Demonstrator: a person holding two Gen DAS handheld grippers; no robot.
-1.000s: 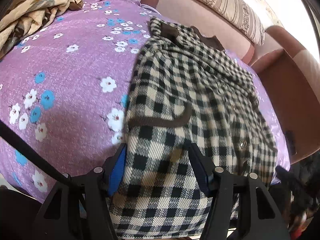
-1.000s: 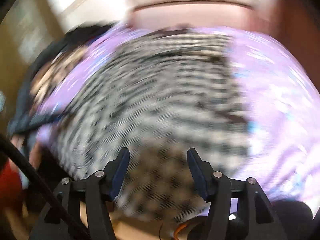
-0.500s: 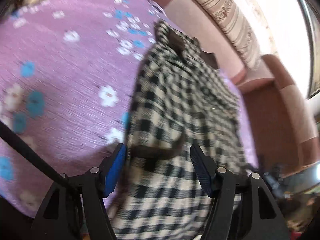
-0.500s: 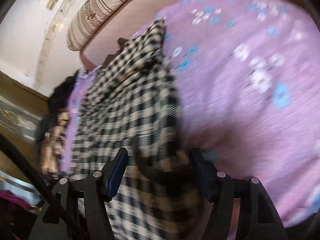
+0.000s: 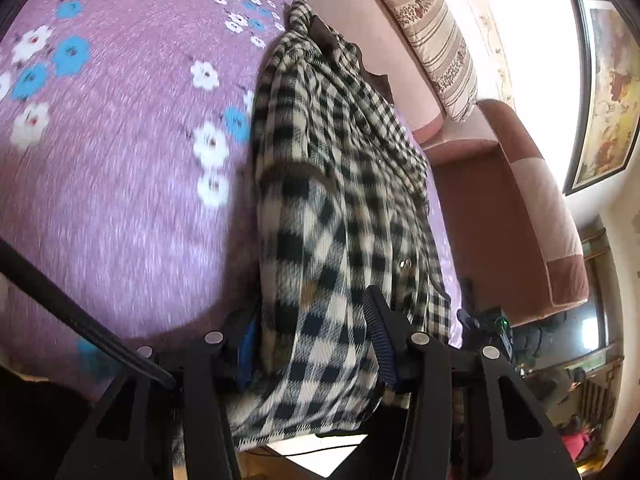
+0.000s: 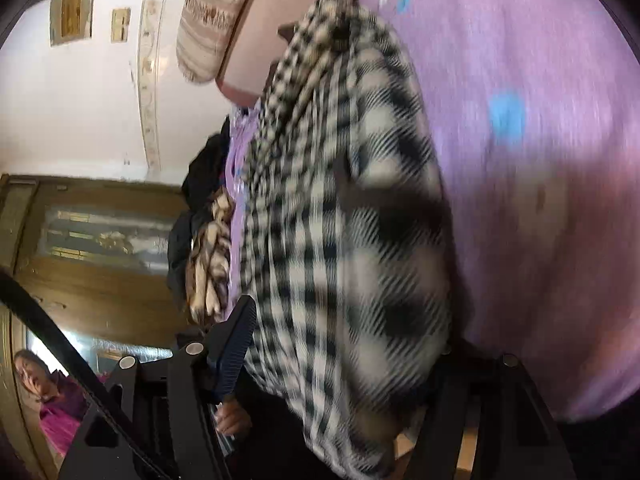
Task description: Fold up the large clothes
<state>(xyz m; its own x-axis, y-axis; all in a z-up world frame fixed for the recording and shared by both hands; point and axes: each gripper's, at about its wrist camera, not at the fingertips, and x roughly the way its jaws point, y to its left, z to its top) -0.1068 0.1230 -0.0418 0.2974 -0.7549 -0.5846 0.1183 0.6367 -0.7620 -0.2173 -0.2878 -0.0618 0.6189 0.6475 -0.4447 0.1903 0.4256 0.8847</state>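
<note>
A black-and-cream checked shirt (image 5: 340, 184) lies lengthwise on a purple flowered cover (image 5: 120, 128), collar at the far end. My left gripper (image 5: 312, 344) is open, its jaws astride the shirt's near hem, which droops over the cover's front edge. In the right wrist view the same shirt (image 6: 344, 216) fills the middle, blurred. My right gripper (image 6: 344, 352) is open around the hem; its left finger (image 6: 236, 344) shows, and cloth hides the right one.
A striped bolster (image 5: 432, 36) rests on the pink sofa back (image 5: 348, 28). A brown armrest (image 5: 532, 216) stands to the right. A heap of dark and tan clothes (image 6: 204, 248) lies at the cover's edge. A wooden cabinet (image 6: 88, 240) stands behind.
Both grippers have rolled and dropped toward the shirt's near hem, which now lies between both pairs of jaws. The right view has swung round from a blurred overhead look.
</note>
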